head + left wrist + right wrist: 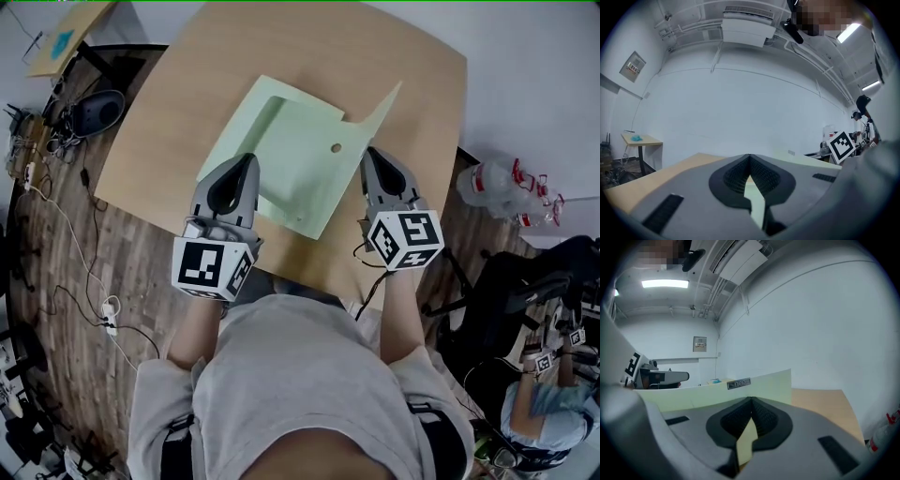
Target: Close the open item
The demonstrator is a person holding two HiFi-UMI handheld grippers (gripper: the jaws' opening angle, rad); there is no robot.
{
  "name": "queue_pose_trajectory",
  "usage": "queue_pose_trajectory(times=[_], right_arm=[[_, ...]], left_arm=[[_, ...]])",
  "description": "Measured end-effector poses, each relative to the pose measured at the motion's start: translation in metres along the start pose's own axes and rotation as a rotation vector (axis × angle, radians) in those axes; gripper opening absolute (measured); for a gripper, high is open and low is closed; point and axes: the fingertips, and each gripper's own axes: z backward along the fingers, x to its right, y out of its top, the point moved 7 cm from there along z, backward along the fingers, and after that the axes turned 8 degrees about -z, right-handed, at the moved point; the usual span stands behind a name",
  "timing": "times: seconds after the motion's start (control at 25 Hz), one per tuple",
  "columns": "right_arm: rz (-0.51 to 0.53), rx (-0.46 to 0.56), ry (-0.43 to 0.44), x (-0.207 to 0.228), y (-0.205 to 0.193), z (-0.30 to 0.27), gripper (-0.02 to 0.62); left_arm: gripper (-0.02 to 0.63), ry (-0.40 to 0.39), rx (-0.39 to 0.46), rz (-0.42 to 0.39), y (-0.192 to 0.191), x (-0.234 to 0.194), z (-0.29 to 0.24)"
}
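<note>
Left tongs (249, 159) and right tongs (367, 153) each pinch shut on the thin, smooth pale green folder (300, 141) (one flap raised) on the rounded wooden counter (375, 56).

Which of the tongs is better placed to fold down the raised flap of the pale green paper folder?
Probably the right. The right tongs, jaws together, sit beside the upright flap of the pale green paper folder, while the left tongs lie on its flat left part, farther from that flap.
</note>
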Motion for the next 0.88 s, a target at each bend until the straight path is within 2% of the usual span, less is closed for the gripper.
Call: queue_pose_trajectory(times=[0.48, 0.88], right_arm=[[0.022, -0.041, -0.001, -0.057, 0.001, -0.074, 0.009], [0.041, -0.146, -0.014, -0.098, -0.024, -0.142, 0.009]], left_arm=[[0.009, 0.011, 0.010, 0.033, -0.006, -0.090, 0.008], [0.009, -0.025, -0.009, 0.059, -0.023, -0.155, 0.009]])
